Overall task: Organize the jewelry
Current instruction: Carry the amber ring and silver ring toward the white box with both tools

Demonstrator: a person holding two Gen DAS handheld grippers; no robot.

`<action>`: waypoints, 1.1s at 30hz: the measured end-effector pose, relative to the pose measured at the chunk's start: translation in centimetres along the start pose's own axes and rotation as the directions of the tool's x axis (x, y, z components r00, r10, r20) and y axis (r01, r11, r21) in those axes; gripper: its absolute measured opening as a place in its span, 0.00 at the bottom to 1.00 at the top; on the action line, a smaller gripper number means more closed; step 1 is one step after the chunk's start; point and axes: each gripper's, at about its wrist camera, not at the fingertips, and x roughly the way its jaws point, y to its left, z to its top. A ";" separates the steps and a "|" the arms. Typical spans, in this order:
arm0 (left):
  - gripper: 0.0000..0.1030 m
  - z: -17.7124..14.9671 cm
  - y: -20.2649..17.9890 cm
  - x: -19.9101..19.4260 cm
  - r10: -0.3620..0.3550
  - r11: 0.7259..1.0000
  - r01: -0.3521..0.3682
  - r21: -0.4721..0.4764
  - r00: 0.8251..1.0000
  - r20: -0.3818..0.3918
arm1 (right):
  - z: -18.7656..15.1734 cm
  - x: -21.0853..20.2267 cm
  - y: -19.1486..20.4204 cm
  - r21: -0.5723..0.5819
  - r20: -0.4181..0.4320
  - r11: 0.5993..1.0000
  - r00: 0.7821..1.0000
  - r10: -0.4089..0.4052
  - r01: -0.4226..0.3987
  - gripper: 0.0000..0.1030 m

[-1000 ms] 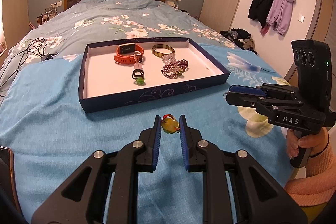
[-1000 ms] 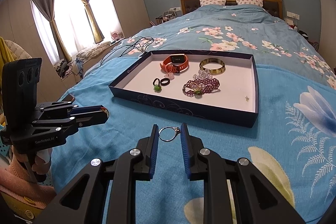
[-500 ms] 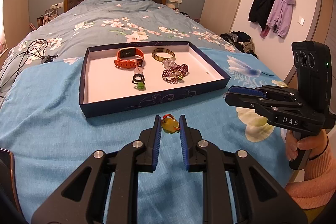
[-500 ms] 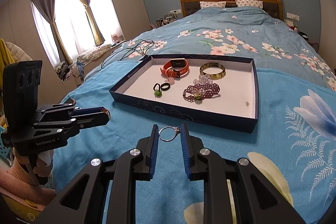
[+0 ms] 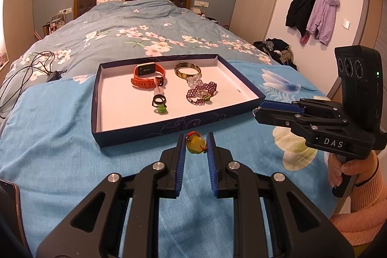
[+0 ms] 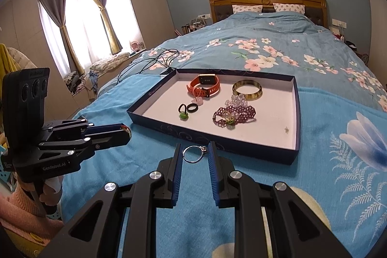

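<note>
left hand-held gripper: clamped on a yellow-green pendant, held above the bed just before the tray's near wall | right hand-held gripper: clamped on a silver ring, likewise held before the tray | tray: an orange watch, a bangle and a beaded bracelet are laid inside

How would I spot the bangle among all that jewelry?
On the bed lies a shallow dark blue tray with a white floor. The bangle sits toward its far side, right of the orange watch. It alone is a plain, rigid, brownish-gold hoop.
</note>
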 end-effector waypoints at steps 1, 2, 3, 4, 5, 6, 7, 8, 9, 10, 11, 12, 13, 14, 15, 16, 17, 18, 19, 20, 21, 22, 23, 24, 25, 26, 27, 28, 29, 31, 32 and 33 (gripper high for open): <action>0.17 0.1 0.0 0.0 0.001 1.000 -0.001 0.002 1.000 0.003 | 0.1 0.0 0.0 0.000 0.003 1.000 1.000 0.000 0.000 0.19; 0.17 0.2 0.0 0.0 0.000 1.000 0.000 0.002 1.000 0.005 | 0.2 0.0 0.0 0.000 0.006 1.000 1.000 0.001 -0.001 0.19; 0.17 0.3 0.0 0.0 0.000 1.000 0.000 0.003 1.000 0.006 | 0.3 0.0 0.0 -0.002 0.008 1.000 1.000 0.000 0.000 0.19; 0.17 0.4 0.0 0.0 0.001 1.000 -0.001 0.004 1.000 0.008 | 0.4 0.1 0.0 -0.004 0.009 1.000 1.000 0.000 0.000 0.19; 0.17 0.5 0.0 0.0 0.001 1.000 -0.001 0.005 1.000 0.009 | 0.5 0.1 -0.1 -0.004 0.010 1.000 1.000 0.001 -0.001 0.19; 0.17 0.7 0.0 0.0 0.001 1.000 -0.001 0.006 1.000 0.011 | 0.6 0.1 -0.1 -0.004 0.010 1.000 1.000 0.002 -0.002 0.19; 0.17 0.7 0.0 0.0 0.001 1.000 -0.001 0.007 1.000 0.012 | 0.7 0.2 -0.1 -0.004 0.011 1.000 1.000 0.003 -0.002 0.19; 0.17 0.8 -0.1 0.0 0.000 1.000 0.000 0.008 1.000 0.014 | 0.7 0.2 -0.1 -0.003 0.011 1.000 1.000 0.005 -0.005 0.19; 0.17 0.9 -0.1 0.1 0.000 1.000 0.000 0.009 1.000 0.015 | 0.8 0.2 -0.2 -0.001 0.011 1.000 1.000 0.008 -0.008 0.19; 0.17 1.0 -0.1 0.2 0.000 1.000 0.000 0.010 1.000 0.015 | 0.8 0.2 -0.2 -0.002 0.011 1.000 1.000 0.008 -0.008 0.19; 0.17 1.0 -0.1 0.2 0.001 1.000 -0.001 0.012 1.000 0.016 | 0.8 0.2 -0.2 -0.003 0.011 1.000 1.000 0.007 -0.007 0.19; 0.17 1.1 -0.1 0.2 0.001 1.000 -0.001 0.013 1.000 0.016 | 0.9 0.3 -0.2 -0.003 0.011 1.000 1.000 0.008 -0.008 0.19; 0.17 1.2 -0.1 0.3 0.001 1.000 -0.001 0.013 1.000 0.016 | 0.9 0.3 -0.3 -0.003 0.012 1.000 1.000 0.009 -0.009 0.19; 0.17 1.2 -0.1 0.3 0.001 1.000 -0.002 0.013 1.000 0.016 | 0.9 0.3 -0.3 -0.004 0.013 1.000 1.000 0.009 -0.009 0.19; 0.17 1.2 -0.2 0.3 0.002 1.000 -0.002 0.013 1.000 0.016 | 1.0 0.3 -0.3 -0.004 0.014 1.000 1.000 0.009 -0.009 0.19; 0.17 1.3 -0.1 0.3 0.001 1.000 -0.002 0.013 1.000 0.016 | 1.1 0.3 -0.3 -0.004 0.015 1.000 1.000 0.010 -0.009 0.19; 0.17 1.2 -0.1 0.3 0.001 1.000 -0.002 0.013 1.000 0.017 | 1.2 0.4 -0.3 -0.006 0.015 1.000 1.000 0.008 -0.008 0.19; 0.17 1.2 -0.1 0.3 0.002 1.000 -0.002 0.013 1.000 0.017 | 1.2 0.4 -0.3 -0.005 0.015 1.000 1.000 0.007 -0.007 0.19; 0.17 1.3 -0.1 0.3 0.002 1.000 -0.002 0.012 1.000 0.017 | 1.2 0.4 -0.3 -0.004 0.015 1.000 1.000 0.008 -0.008 0.19; 0.17 1.3 -0.1 0.4 0.002 1.000 -0.003 0.013 1.000 0.018 | 1.2 0.4 -0.3 -0.005 0.016 1.000 1.000 0.008 -0.008 0.19; 0.17 1.3 -0.1 0.3 0.003 1.000 -0.003 0.014 1.000 0.018 | 1.3 0.5 -0.3 -0.006 0.017 1.000 1.000 0.007 -0.007 0.19; 0.17 1.4 -0.1 0.4 0.003 1.000 -0.003 0.015 1.000 0.019 | 1.3 0.5 -0.3 -0.006 0.017 1.000 1.000 0.006 -0.006 0.19; 0.17 1.5 -0.1 0.5 0.004 1.000 -0.004 0.015 1.000 0.020 | 1.4 0.6 -0.4 -0.005 0.018 1.000 1.000 0.006 -0.006 0.19; 0.17 1.7 0.0 0.6 0.005 1.000 -0.005 0.015 1.000 0.020 | 1.5 0.6 -0.4 -0.005 0.019 1.000 1.000 0.005 -0.005 0.19; 0.17 1.8 0.1 0.6 0.005 1.000 -0.006 0.014 1.000 0.021 | 1.5 0.6 -0.4 -0.006 0.019 1.000 1.000 0.004 -0.004 0.19; 0.17 1.9 0.1 0.7 0.006 1.000 -0.006 0.014 1.000 0.021 | 1.6 0.7 -0.5 -0.006 0.020 1.000 1.000 0.004 -0.004 0.19; 0.17 1.9 0.2 0.8 0.009 1.000 -0.009 0.014 1.000 0.021 | 1.6 0.7 -0.4 -0.007 0.020 1.000 1.000 0.004 -0.004 0.19; 0.17 1.9 0.2 0.7 0.009 1.000 -0.009 0.014 1.000 0.021 | 1.6 0.7 -0.4 -0.007 0.021 1.000 1.000 0.003 -0.003 0.19; 0.17 2.0 0.3 0.8 0.009 1.000 -0.009 0.013 1.000 0.021 | 1.7 0.7 -0.4 -0.008 0.021 1.000 1.000 0.003 -0.003 0.19; 0.17 1.9 0.2 0.7 0.008 1.000 -0.008 0.014 1.000 0.021 | 1.8 0.8 -0.4 -0.008 0.021 1.000 1.000 0.006 -0.005 0.19; 0.17 1.9 0.3 0.8 0.010 1.000 -0.010 0.014 1.000 0.021 | 1.9 0.9 -0.4 -0.009 0.021 1.000 1.000 0.006 -0.005 0.19; 0.17 1.9 0.3 0.8 0.011 1.000 -0.011 0.014 1.000 0.022 | 2.0 1.0 -0.4 -0.009 0.021 1.000 1.000 0.006 -0.006 0.19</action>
